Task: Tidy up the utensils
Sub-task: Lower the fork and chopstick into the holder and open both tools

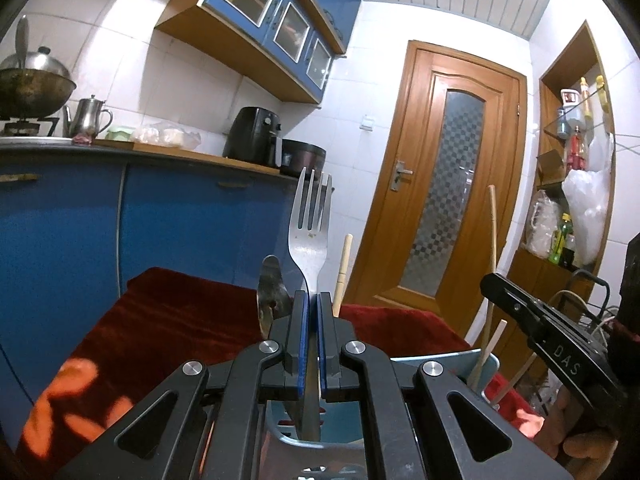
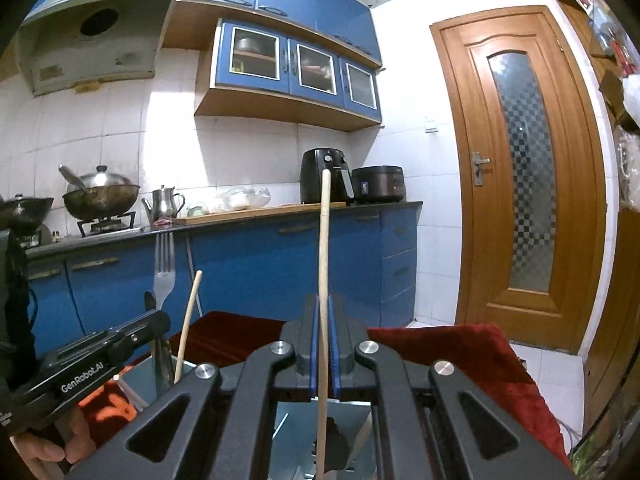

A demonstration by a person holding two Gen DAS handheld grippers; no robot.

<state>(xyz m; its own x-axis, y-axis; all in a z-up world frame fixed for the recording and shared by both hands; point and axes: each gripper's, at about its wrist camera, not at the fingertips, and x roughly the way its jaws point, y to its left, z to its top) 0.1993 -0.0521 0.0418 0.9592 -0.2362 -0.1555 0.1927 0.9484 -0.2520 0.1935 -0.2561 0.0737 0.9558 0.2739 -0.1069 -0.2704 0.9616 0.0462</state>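
Note:
My left gripper [image 1: 313, 300] is shut on the handle of a steel fork [image 1: 310, 216], which stands upright with its tines up. The handle runs down into a metal utensil holder [image 1: 454, 362] below the fingers. A spoon [image 1: 272, 292] and a wooden chopstick [image 1: 343, 268] stand just behind. My right gripper [image 2: 324, 304] is shut on a long wooden chopstick [image 2: 325, 236], held upright over the holder [image 2: 146, 376]. In the right wrist view the left gripper [image 2: 154, 320], the fork [image 2: 164, 276] and another chopstick [image 2: 191, 316] show at the left.
A red cloth [image 1: 168, 312] covers the table under the holder. Behind are blue cabinets [image 2: 260, 264], a counter with a wok [image 2: 100, 198], a kettle [image 2: 163, 202] and an air fryer [image 2: 326, 176]. A wooden door [image 2: 520, 184] stands at the right.

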